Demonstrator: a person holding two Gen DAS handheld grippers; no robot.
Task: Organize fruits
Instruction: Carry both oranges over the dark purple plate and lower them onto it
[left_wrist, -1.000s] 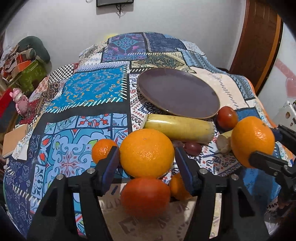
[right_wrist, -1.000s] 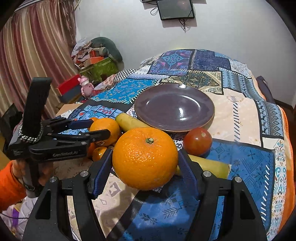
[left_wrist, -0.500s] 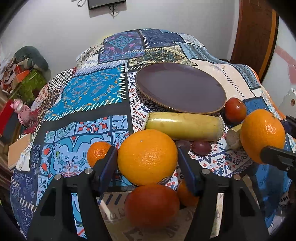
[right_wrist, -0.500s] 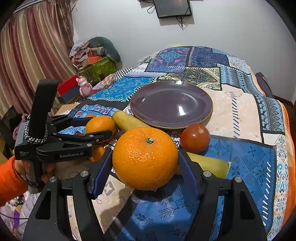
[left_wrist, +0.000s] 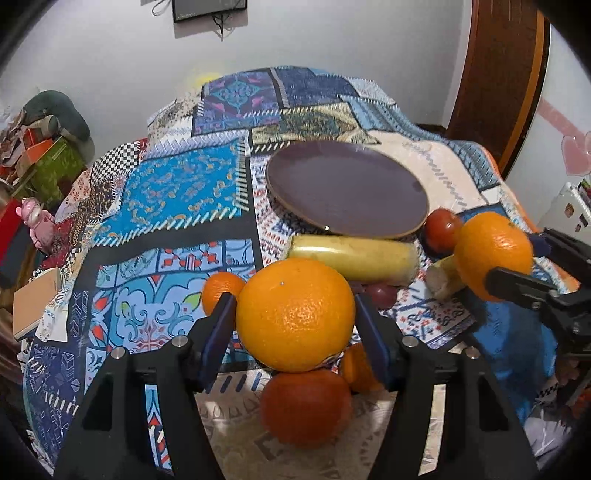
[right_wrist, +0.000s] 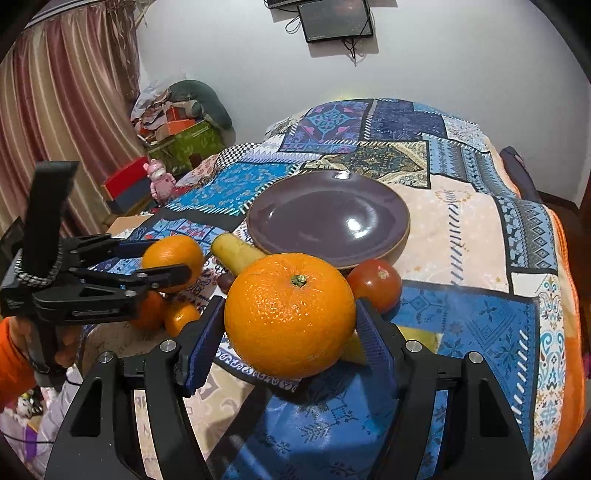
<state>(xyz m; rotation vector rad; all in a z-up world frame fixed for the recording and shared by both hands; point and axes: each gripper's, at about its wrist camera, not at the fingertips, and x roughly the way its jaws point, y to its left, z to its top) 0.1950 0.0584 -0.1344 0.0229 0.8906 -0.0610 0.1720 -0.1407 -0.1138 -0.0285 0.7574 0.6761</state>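
My left gripper (left_wrist: 295, 317) is shut on a large orange (left_wrist: 295, 314) and holds it above the quilt. My right gripper (right_wrist: 290, 317) is shut on another large orange (right_wrist: 290, 314), also lifted; it shows in the left wrist view (left_wrist: 493, 254) too. An empty purple plate (left_wrist: 347, 188) lies beyond both and also shows in the right wrist view (right_wrist: 328, 214). A yellow banana piece (left_wrist: 351, 256), a red tomato (right_wrist: 375, 282), small oranges (left_wrist: 221, 290) and a dark grape (left_wrist: 380, 293) lie on the quilt near the plate.
A reddish fruit (left_wrist: 304, 402) and a small orange (left_wrist: 356, 367) lie under my left gripper. A second banana piece (left_wrist: 443, 277) lies by the right orange. Boxes and a pink toy (right_wrist: 160, 181) stand left of the bed. A wooden door (left_wrist: 498, 74) is at the right.
Both grippers have risen a little with their oranges. The view has tilted so the plate sits lower and farther off in each frame.
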